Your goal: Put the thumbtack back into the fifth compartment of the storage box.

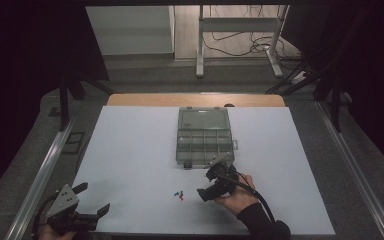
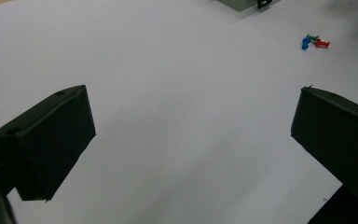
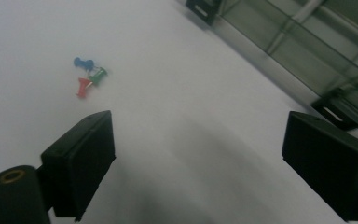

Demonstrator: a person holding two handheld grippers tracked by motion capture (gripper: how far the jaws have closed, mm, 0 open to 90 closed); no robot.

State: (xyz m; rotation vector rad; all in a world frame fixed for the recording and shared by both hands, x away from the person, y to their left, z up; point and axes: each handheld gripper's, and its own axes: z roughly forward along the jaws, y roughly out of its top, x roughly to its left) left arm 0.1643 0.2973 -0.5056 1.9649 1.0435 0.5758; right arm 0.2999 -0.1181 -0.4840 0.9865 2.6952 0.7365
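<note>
— Where are the push pins (image 1: 179,194)?

— Three of them, one blue (image 3: 83,62), one green (image 3: 98,74), one red (image 3: 84,87), lie huddled together on the white bench (image 1: 130,150), touching or nearly so. Take the clear compartment box (image 1: 203,137) as the mark: the pins sit well on the person's side of it, a little toward its left corner, apart from its front edge.

— And the box itself?

— It lies flat, lid thrown back toward the far edge of the bench, divided tray facing up. What the compartments hold I cannot tell.

— The right gripper (image 1: 211,184)?

— Held in a hand (image 1: 237,197) just before the box's near right corner, pointed across toward the pins. In the right gripper view its fingers (image 3: 81,158) stand wide apart with nothing between them, pins ahead on one side, the box's latched edge on the other.

— The left gripper (image 1: 91,199)?

— Far from the box, at the bench's near left corner. Its fingers (image 2: 46,140) are spread wide too, over bare white surface, holding nothing. In the left gripper view the pins (image 2: 314,42) lie well ahead, a corner of the box (image 2: 242,3) beyond.
</note>
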